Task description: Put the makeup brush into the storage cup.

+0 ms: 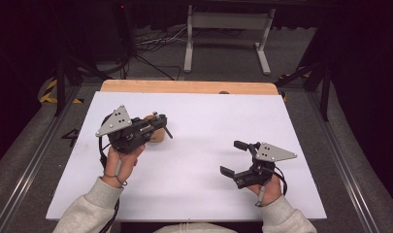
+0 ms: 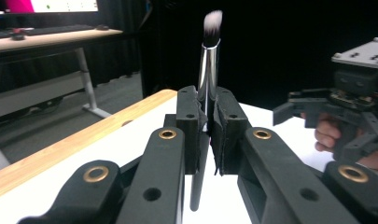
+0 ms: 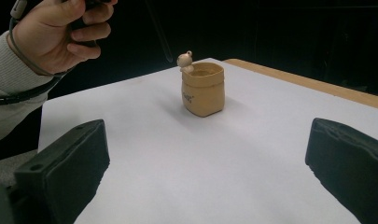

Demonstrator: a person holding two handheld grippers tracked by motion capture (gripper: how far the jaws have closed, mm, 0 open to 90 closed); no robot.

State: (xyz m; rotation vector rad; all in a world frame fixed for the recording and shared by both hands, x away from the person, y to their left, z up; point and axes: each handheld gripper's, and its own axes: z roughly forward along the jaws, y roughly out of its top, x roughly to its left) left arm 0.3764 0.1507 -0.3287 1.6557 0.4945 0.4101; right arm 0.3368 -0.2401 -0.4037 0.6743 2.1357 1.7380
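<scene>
While the left gripper (image 2: 206, 126) has its jaws clamped on the slim black-and-chrome makeup brush (image 2: 208, 70) held above the small tan ceramic cup (image 3: 203, 88) on the white tabletop (image 1: 208, 126), insertion looks pending; right gripper (image 1: 237, 158) jaws apart, empty.

Makeup brush (image 2: 208, 70), silver ferrule, white-tipped bristles up, upright above tan cup (image 3: 203, 88) w/ small figurine.

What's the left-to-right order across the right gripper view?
Person's hand → left jaw pad → tan pot with a small figure on its rim → right jaw pad.
</scene>
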